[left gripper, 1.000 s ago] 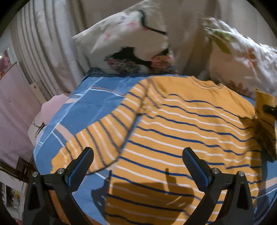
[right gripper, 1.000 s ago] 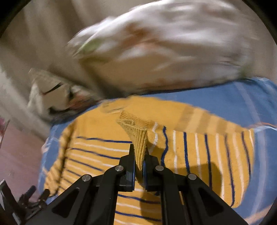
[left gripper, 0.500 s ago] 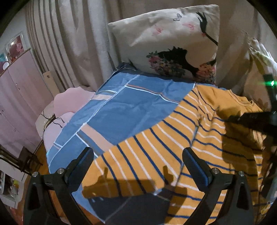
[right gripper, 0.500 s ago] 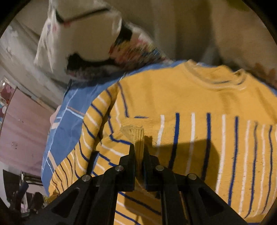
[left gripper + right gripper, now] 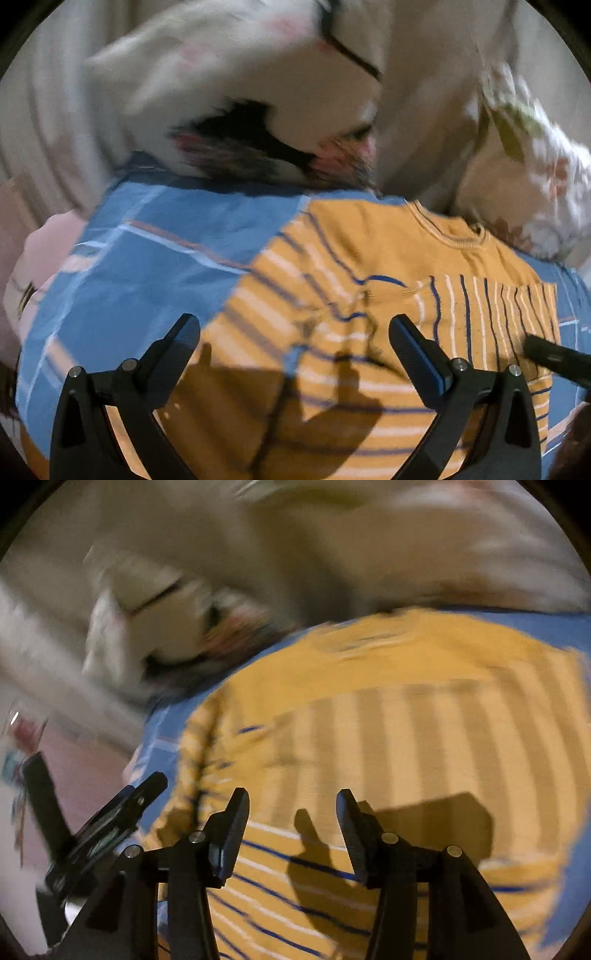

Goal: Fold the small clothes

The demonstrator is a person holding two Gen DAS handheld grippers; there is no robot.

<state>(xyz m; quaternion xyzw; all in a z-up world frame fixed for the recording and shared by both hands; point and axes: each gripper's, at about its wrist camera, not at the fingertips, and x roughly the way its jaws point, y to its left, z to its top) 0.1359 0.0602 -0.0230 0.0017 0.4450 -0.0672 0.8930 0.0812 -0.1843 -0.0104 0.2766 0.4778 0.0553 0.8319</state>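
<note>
1. Nearest, the left tool (image 5: 295, 347) hangs over the sweater (image 5: 369, 295) with its fingers (image 5: 417, 354) spread wide and nothing between them; its shadow falls on the cloth just ahead.
2. Likewise the right tool (image 5: 291, 812) has its fingers (image 5: 354, 830) parted and empty, held above the sweater (image 5: 388, 738), and it too casts a shadow on the knit.
3. From the right wrist view the left tool shows as a black shape low on the left side (image 5: 110, 823), beside the sweater's left edge.
4. From the left wrist view a tip of the right tool (image 5: 554, 358) enters from the right edge, over the striped cloth.
5. The sweater, orange with blue and white stripes, lies spread on the bed (image 5: 140, 266). Its right sleeve (image 5: 487, 310) is folded in across the chest, stripes running upright, and the left sleeve (image 5: 258, 306) lies out toward the sheet.
6. Beyond it the collar (image 5: 450, 232) points toward the pillows.
7. The blue checked sheet shows left of the sweater.
8. Farther back a white pillow (image 5: 229, 103) with a dark print leans at the head of the bed, blurred, and a flowered pillow (image 5: 524, 177) sits to its right.
9. Behind both hangs a pale curtain (image 5: 48, 122).
</note>
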